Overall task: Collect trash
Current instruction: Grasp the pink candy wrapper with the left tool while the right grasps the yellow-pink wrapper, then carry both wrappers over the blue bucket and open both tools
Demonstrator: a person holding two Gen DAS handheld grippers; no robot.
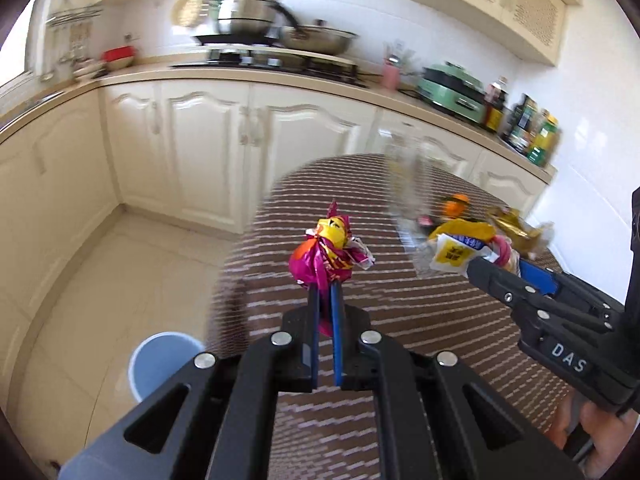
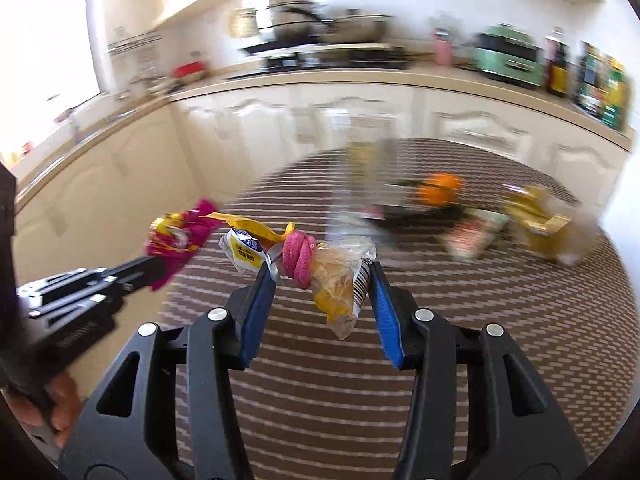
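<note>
My left gripper (image 1: 326, 286) is shut on a crumpled magenta and yellow wrapper (image 1: 326, 254), held above the left edge of the striped table (image 1: 360, 360). It also shows in the right wrist view (image 2: 180, 236). My right gripper (image 2: 322, 270) holds a bundle of trash (image 2: 320, 268) between its blue pads: a clear bag with yellow contents, a pink knot and a yellow-white wrapper. The jaws stand fairly wide around it. The bundle also shows in the left wrist view (image 1: 464, 250). A blue bin (image 1: 160, 364) stands on the floor left of the table.
On the table's far right lie a clear plastic bottle (image 1: 404, 184), an orange (image 2: 438, 190), a gold wrapper (image 2: 536, 220) and a dark flat packet (image 2: 404, 220). Cream cabinets and a counter (image 1: 280, 76) with pots, a green cooker and bottles stand behind.
</note>
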